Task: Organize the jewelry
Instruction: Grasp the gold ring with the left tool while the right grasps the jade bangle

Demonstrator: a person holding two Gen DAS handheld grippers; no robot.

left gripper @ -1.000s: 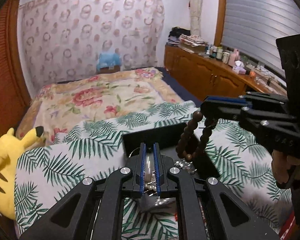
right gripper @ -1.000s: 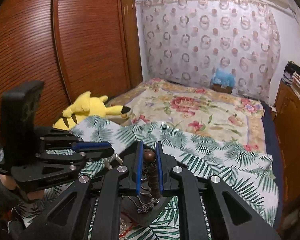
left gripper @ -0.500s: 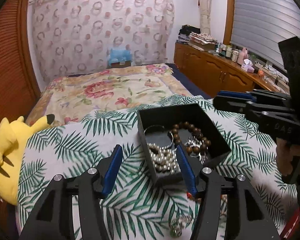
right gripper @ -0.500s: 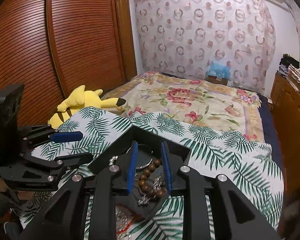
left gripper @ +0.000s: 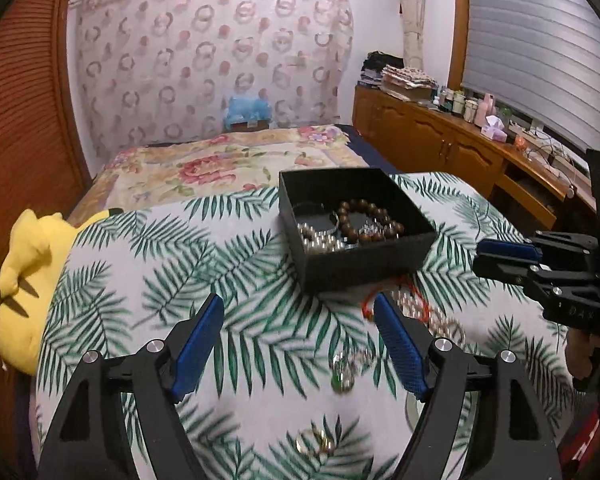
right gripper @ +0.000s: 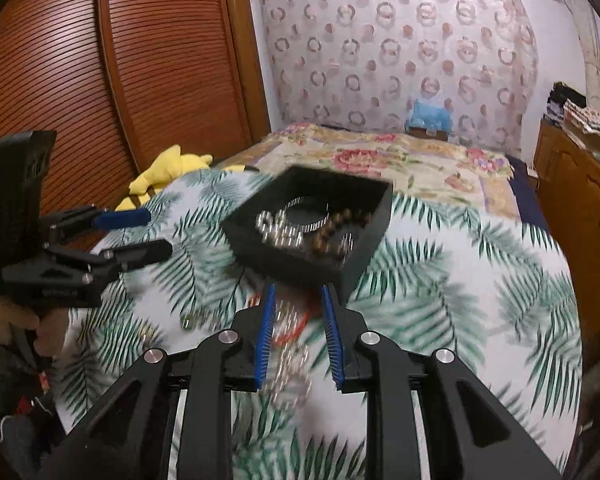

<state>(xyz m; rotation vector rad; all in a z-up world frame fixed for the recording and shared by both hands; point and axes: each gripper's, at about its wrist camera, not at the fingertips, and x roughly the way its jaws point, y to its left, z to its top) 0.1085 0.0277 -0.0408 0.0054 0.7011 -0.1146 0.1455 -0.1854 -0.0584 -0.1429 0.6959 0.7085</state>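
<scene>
The left tool [left gripper: 298,320] stood wide open, its blue-padded fingers [left gripper: 198,346] spread far apart and holding nothing. Just beneath it, on the white palm-leaf printed cloth [left gripper: 148,264], lay a small gold ring [left gripper: 314,442], blurred, and slightly further on a small silvery trinket with a green stone [left gripper: 346,368]. Beside the left tool's right finger lay a thin red cord [left gripper: 370,304] and a pale pearl bead strand [left gripper: 428,312], both loose on the cloth.

The right tool [right gripper: 298,334] was partly open, its blue pads a moderate gap apart and gripping nothing. The red cord and pearl strand showed, motion-blurred, on the cloth in the gap between its fingers. From the left wrist view the right tool appeared at the right, apart from the jewellery.

Ahead of both tools, just beyond the loose pieces, sat an open square black box [left gripper: 364,264] on the cloth. Inside it lay a brown wooden bead bracelet [left gripper: 370,220], a cluster of silvery pearl beads [left gripper: 320,240] and a thin silver bangle [left gripper: 314,210].

To the left of the left tool, at the cloth's edge, lay a yellow plush toy [left gripper: 28,280]. Beyond the box stretched a floral bedspread [left gripper: 220,168], then a small blue plush [left gripper: 248,110] against a ring-patterned curtain [left gripper: 204,60]. Far right of the left tool ran a wooden cabinet [left gripper: 440,144] carrying bottles.
</scene>
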